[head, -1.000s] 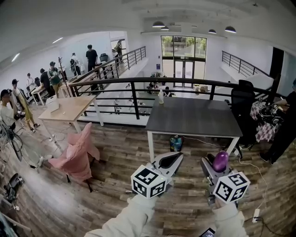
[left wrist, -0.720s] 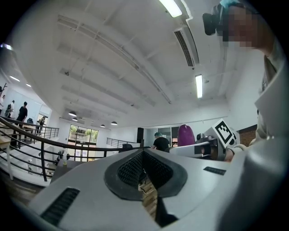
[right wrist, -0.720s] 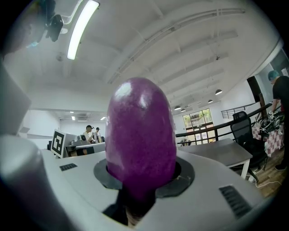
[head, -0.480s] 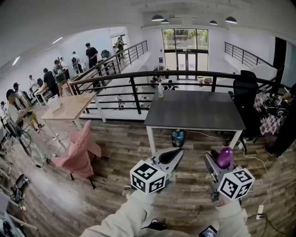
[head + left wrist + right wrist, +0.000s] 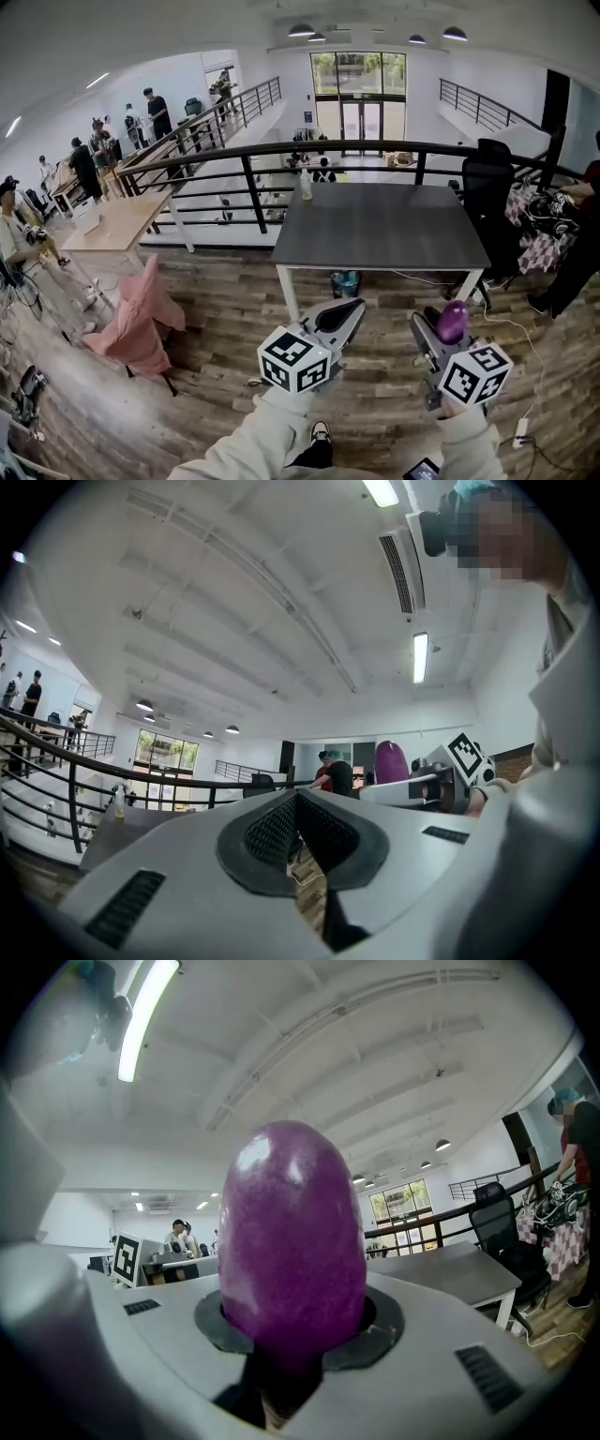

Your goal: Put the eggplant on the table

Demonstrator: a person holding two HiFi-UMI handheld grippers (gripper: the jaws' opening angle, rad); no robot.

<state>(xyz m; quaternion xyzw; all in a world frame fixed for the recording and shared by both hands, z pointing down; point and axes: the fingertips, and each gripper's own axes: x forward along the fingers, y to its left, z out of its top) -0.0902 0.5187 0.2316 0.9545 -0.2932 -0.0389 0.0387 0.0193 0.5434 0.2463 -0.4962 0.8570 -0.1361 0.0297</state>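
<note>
from the head view i see both grippers held level above the wooden floor, with the dark grey surface at 12 o'clock from them and well apart. the left gripper sits at 9 o'clock of the right gripper, near it. the eggplant shows there only as a purple tip poking up from the right fingers, not on the surface.

the right gripper view fills in the grip: the eggplant stands upright in the middle of the frame, both fingers clamped on its lower end, and the surface's corner lies beyond at 3 o'clock.

the left gripper view shows what the head view cannot: its fingers are pressed together at the tips with nothing between them. a bottle stands at the surface's far left edge.
</note>
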